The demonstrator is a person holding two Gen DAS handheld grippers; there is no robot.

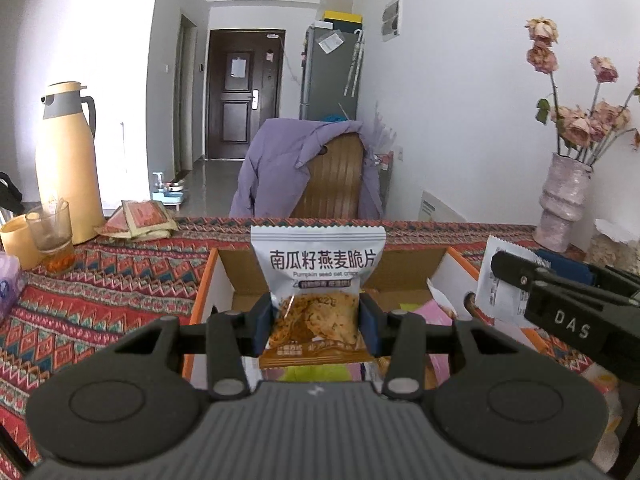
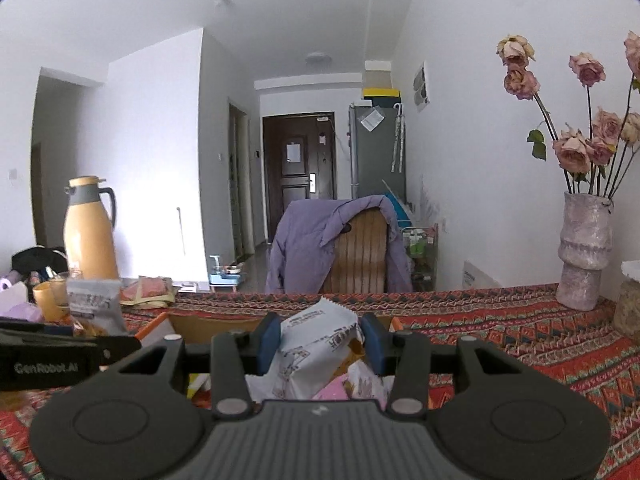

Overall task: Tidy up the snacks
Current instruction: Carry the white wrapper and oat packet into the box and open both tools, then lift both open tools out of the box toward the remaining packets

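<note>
A grey-and-white oat crisp packet [image 1: 318, 292] with an orange lower half stands upright, pinched at its sides between the blue pads of the left gripper [image 1: 316, 322], above an open cardboard box with orange edges [image 1: 204, 280]. The right gripper [image 2: 320, 346] is clamped on a crumpled white snack packet [image 2: 316, 344], tilted, over the same box, where pink and white packets [image 2: 334, 390] lie. The box sits on a red patterned tablecloth [image 1: 108, 280]. At the far left stand a yellow thermos jug [image 1: 68, 168] and a glass tumbler [image 1: 50, 228]; at the far right, a pale ribbed vase of dried roses [image 2: 582, 248]
</note>
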